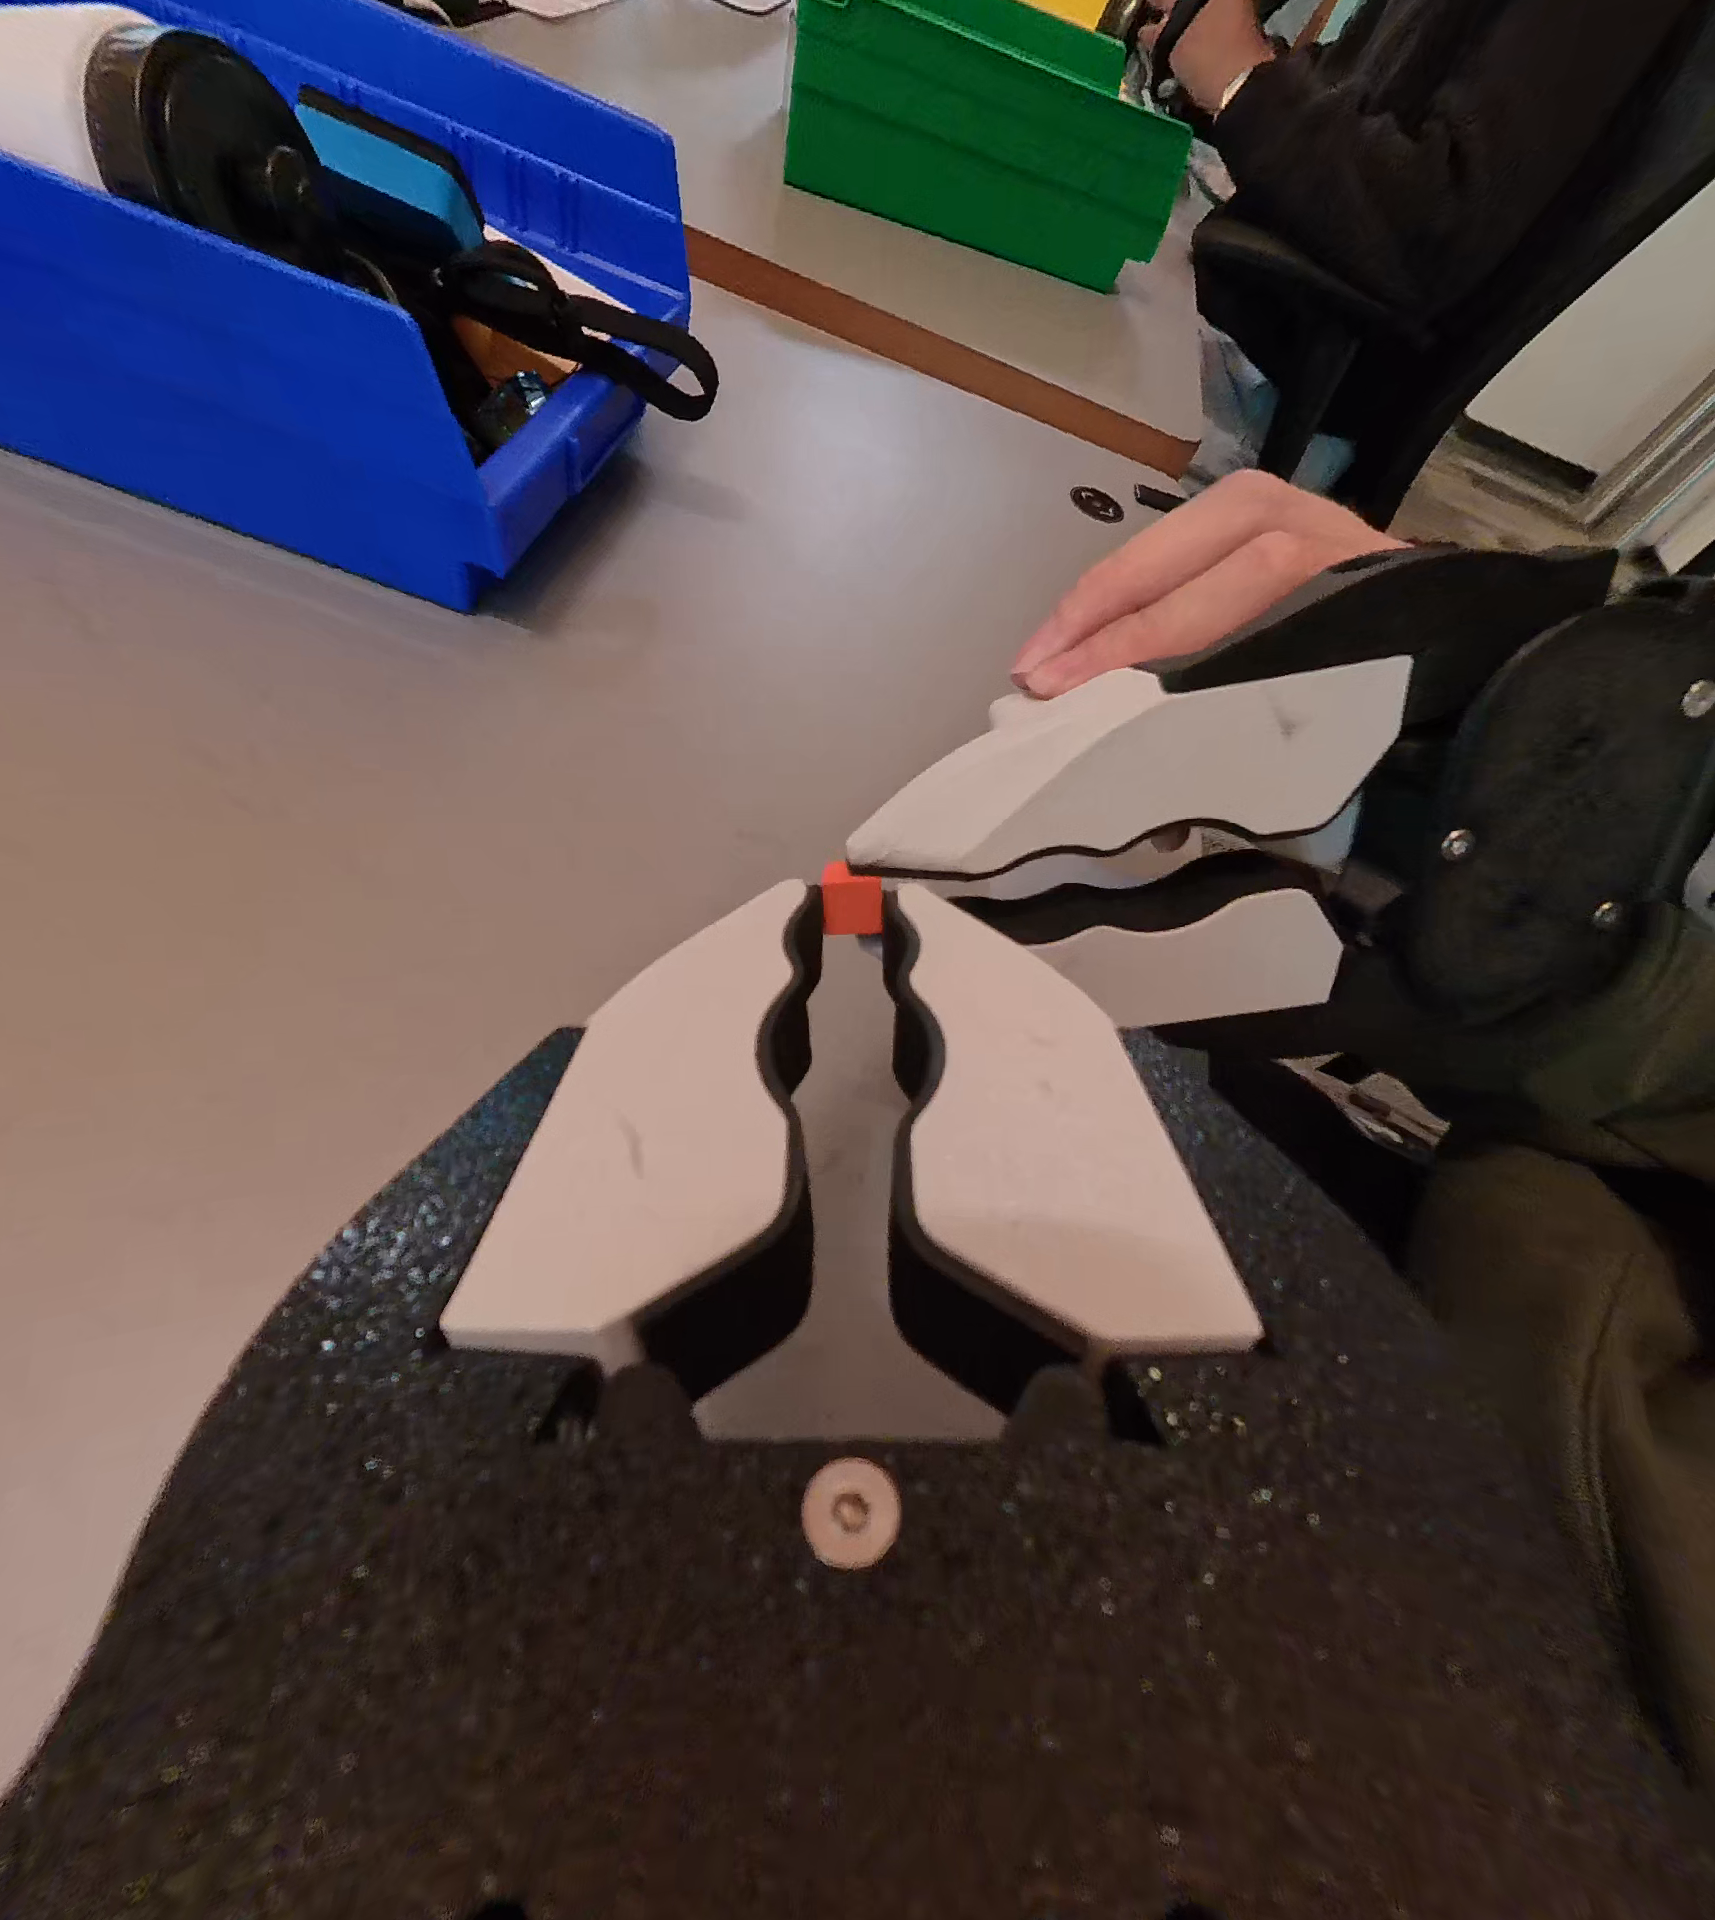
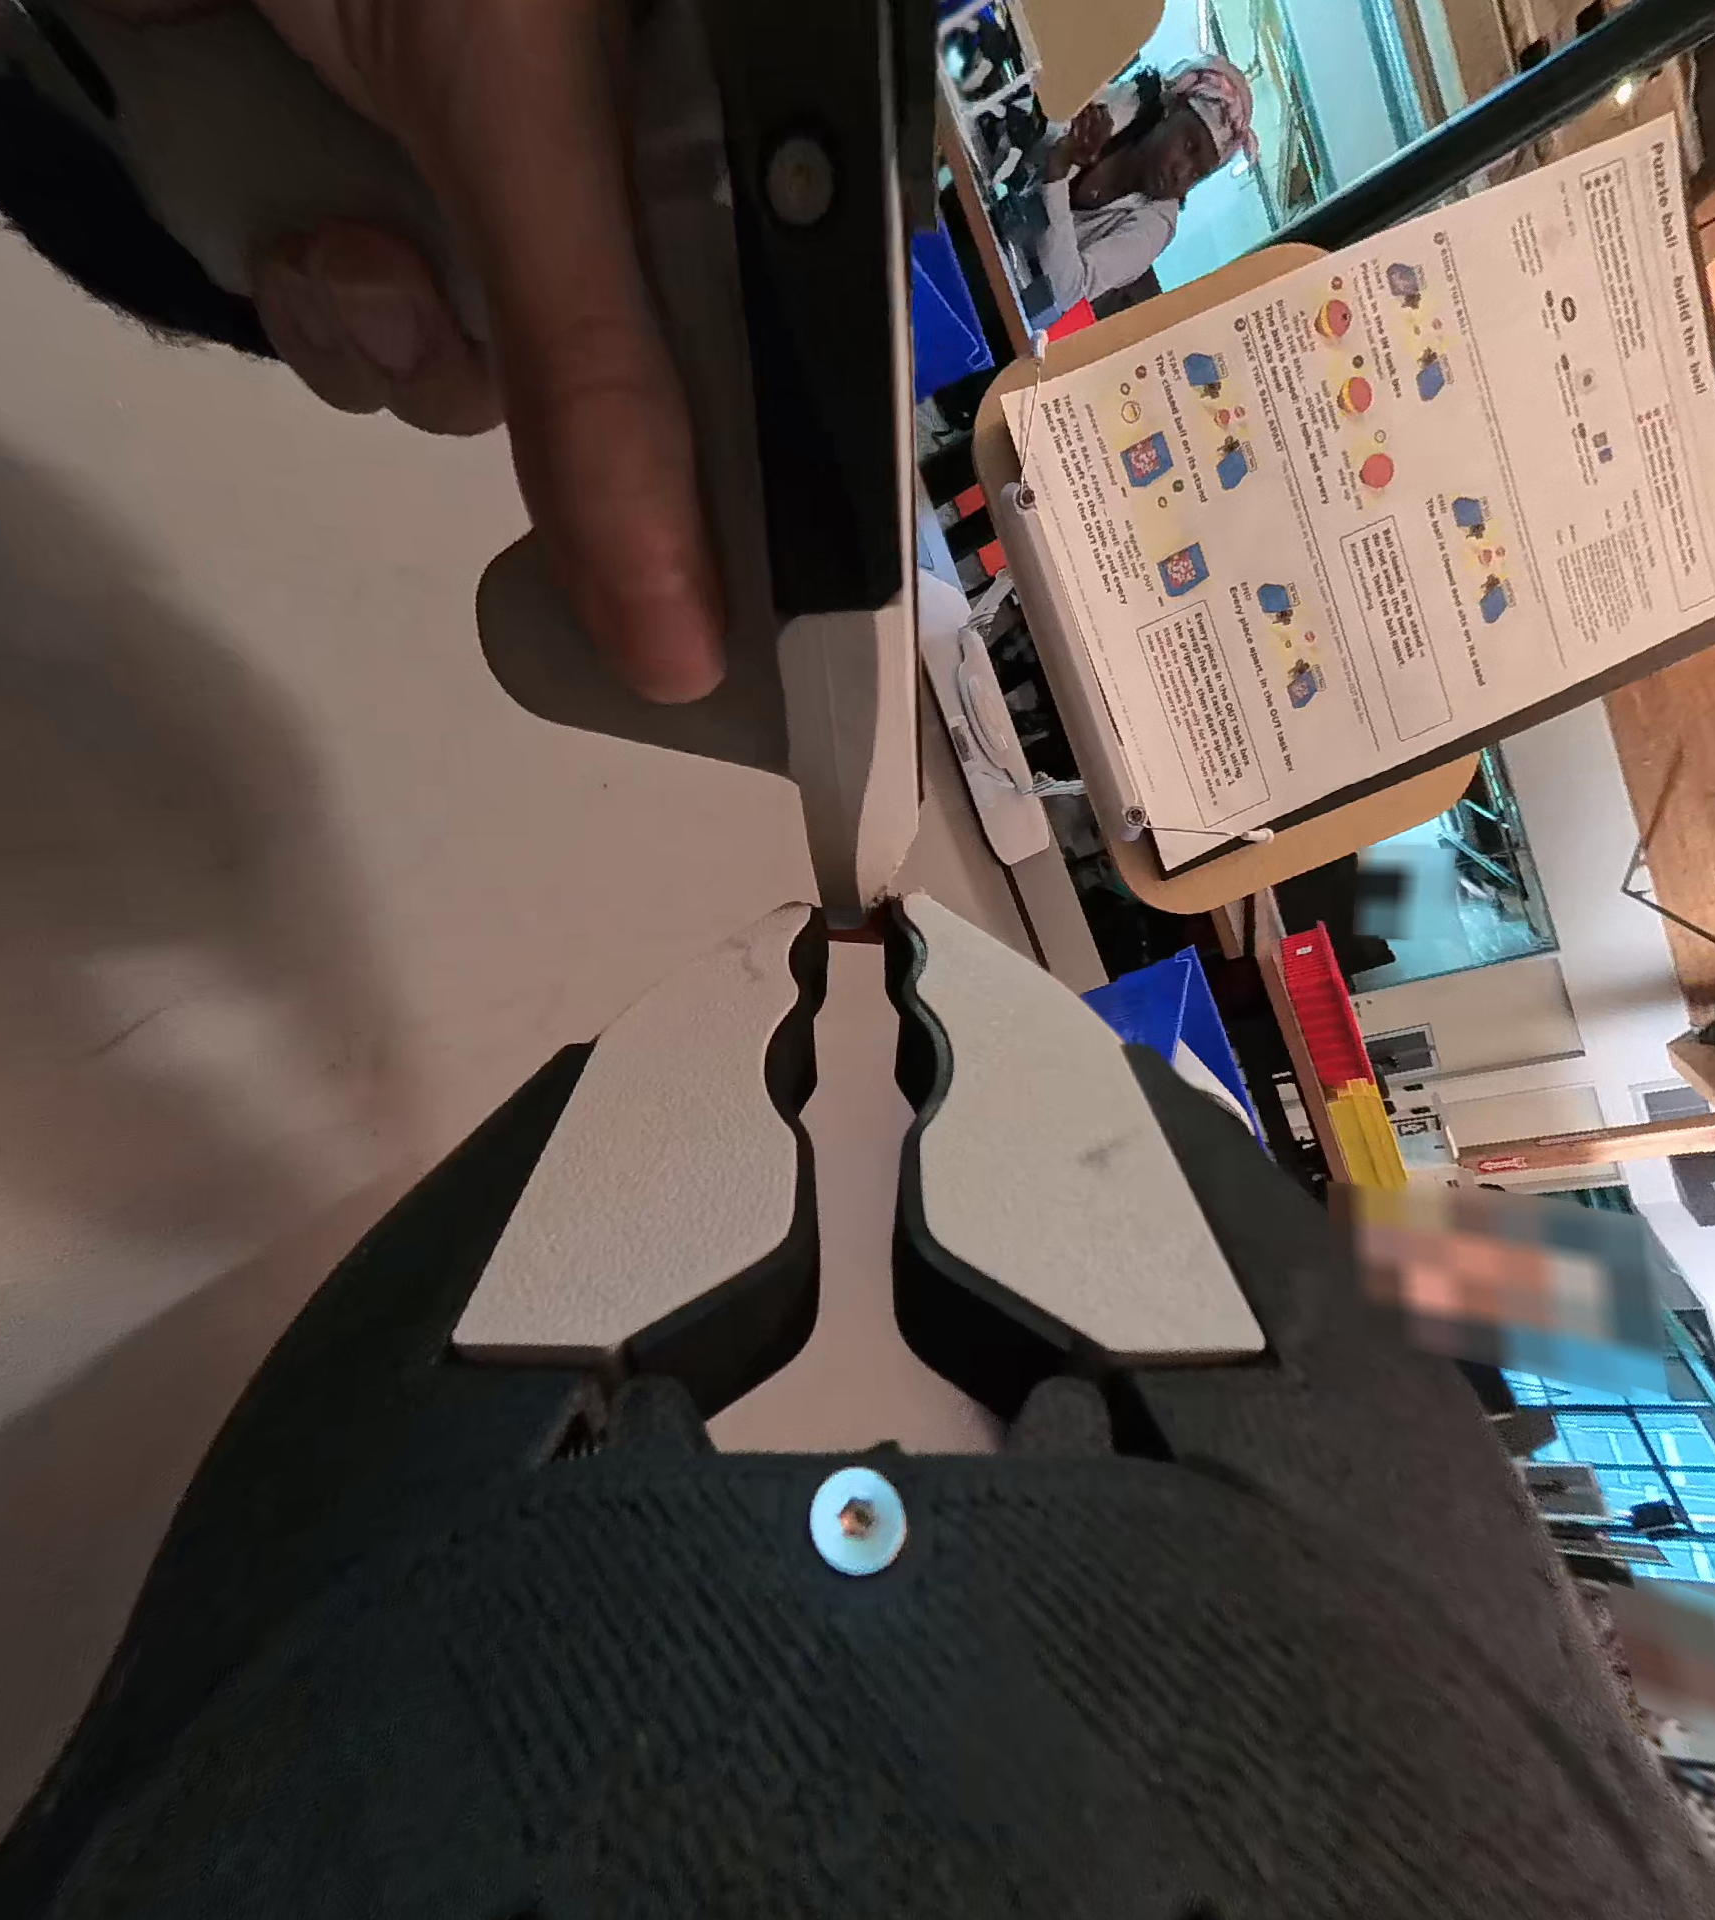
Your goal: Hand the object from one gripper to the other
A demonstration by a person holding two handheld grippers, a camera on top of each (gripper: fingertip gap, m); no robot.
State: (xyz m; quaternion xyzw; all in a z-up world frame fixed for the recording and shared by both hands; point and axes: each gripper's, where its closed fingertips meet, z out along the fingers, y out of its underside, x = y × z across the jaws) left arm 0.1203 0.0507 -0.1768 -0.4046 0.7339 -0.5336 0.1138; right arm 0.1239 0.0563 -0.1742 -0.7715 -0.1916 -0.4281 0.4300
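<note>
Red cube (image 1: 851,902): small and orange-red, held off the surface (image 1: 313,831) at the meeting point of both tools; in the right wrist view only a thin red sliver (image 2: 855,937) shows.
Left tongs (image 1: 848,902): tips drawn in against the cube's two side faces, clamped on it, so the cube stays fixed in the air for the exchange.
Right tongs (image 2: 855,920): they come in from the side, turned roughly a quarter turn to the left pair; in the left wrist view one finger (image 1: 1123,800) lies over the cube's top and the other (image 1: 1144,951) runs beneath, so they take the faces the left pair leaves free.
Right grip: the tips sit narrowly on the red sliver and appear closed on it, though the contact is mostly hidden by the other tool.
Crossed angle: likely chosen so four fingers fit around so small a thing without colliding.
Hand (image 1: 1175,592): fingers stretched along the upper side of the right tool, seemingly to steady it.
Stage, as a judgement: both pairs seem to hold at once, the middle of the handover; one must let go next.
Risk: a small cube with little face to share could twist or drop if release comes before the other grip is firm.
Blue bin (image 1: 240,343): holds a white roll and black straps, well apart.
Green bin (image 1: 967,135): farther back, uninvolved.
</note>
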